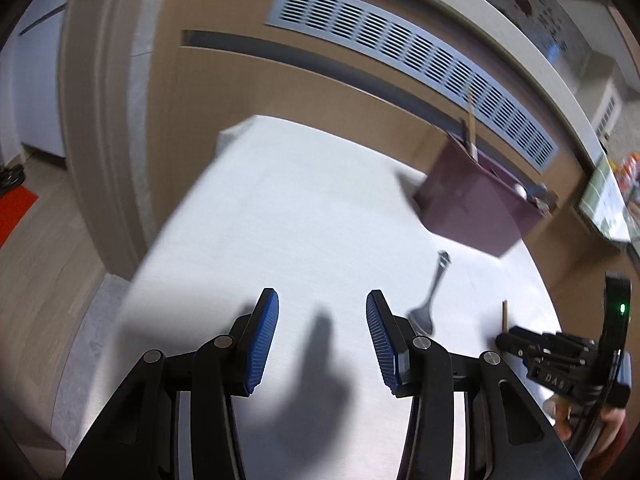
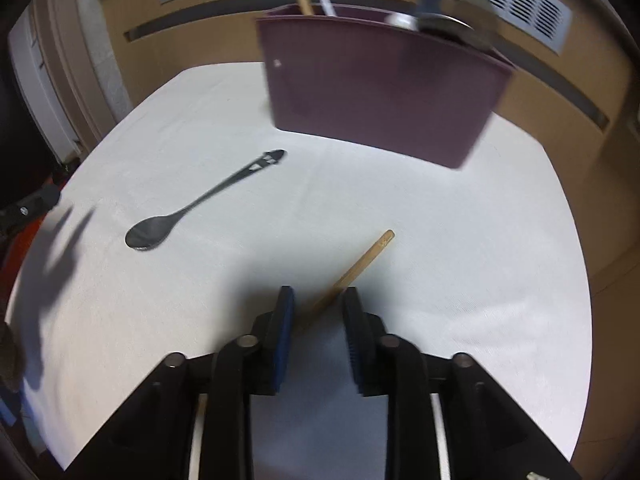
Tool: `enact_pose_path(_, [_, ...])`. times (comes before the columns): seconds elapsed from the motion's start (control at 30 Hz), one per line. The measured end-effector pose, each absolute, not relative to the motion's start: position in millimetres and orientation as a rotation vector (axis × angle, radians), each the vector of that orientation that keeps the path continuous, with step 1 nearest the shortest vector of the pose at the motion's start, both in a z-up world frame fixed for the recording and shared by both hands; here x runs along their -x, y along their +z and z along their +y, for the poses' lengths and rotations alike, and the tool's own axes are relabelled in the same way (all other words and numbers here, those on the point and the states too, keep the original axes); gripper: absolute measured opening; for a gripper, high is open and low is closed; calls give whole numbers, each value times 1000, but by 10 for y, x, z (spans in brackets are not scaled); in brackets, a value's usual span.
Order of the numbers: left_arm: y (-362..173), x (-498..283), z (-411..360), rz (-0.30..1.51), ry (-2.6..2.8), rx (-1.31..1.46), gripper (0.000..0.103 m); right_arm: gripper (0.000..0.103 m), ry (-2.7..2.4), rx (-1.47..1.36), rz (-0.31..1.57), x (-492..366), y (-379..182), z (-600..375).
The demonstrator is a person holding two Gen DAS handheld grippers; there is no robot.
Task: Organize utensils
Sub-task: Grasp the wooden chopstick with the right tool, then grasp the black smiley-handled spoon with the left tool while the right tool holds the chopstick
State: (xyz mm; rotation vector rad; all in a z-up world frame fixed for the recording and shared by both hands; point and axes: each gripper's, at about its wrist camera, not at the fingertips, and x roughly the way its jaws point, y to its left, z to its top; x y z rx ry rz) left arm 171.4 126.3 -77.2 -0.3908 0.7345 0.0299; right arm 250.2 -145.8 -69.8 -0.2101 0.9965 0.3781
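A purple utensil holder [image 2: 380, 92] stands at the far side of the white table, with a wooden stick and metal utensils in it; it also shows in the left wrist view [image 1: 472, 200]. A dark metal spoon [image 2: 192, 204] lies on the table left of centre, also seen in the left wrist view [image 1: 430, 300]. A wooden chopstick [image 2: 356, 268] lies on the table with its near end between the jaws of my right gripper [image 2: 318, 304], which stands partly open around it. My left gripper [image 1: 322, 312] is open and empty above the table, left of the spoon.
The table wears a white cloth [image 2: 460, 240] and stands against a tan cabinet with a grey vent grille [image 1: 400, 60]. The floor drops away at the left [image 1: 36, 280]. The right gripper also shows in the left wrist view [image 1: 560, 356].
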Motion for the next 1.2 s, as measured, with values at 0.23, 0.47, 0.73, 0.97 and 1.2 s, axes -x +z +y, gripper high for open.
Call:
enact_pose_path(0.23, [-771,-1779,869,779,-104,308,47,27,363,159,980,-2496,-700,-1535])
enact_pose_path(0.47, [-829,-1883,491,844,-136,202,47,6,338,333,901,-2412,-683,-1226])
enact_pose_path(0.73, [-848,-1984,271,856,-139,117,47,3,229,281,890,-2434,-643,-1780])
enact_pose_path(0.97, [-939,-2088,260,889,-127,117,47,4,288,182,908,-2345,-677,-2122])
enact_pose_path(1.2, [-948,-2095,211,896,-154,120,47,14,317,152,927,-2300,-719,-2108])
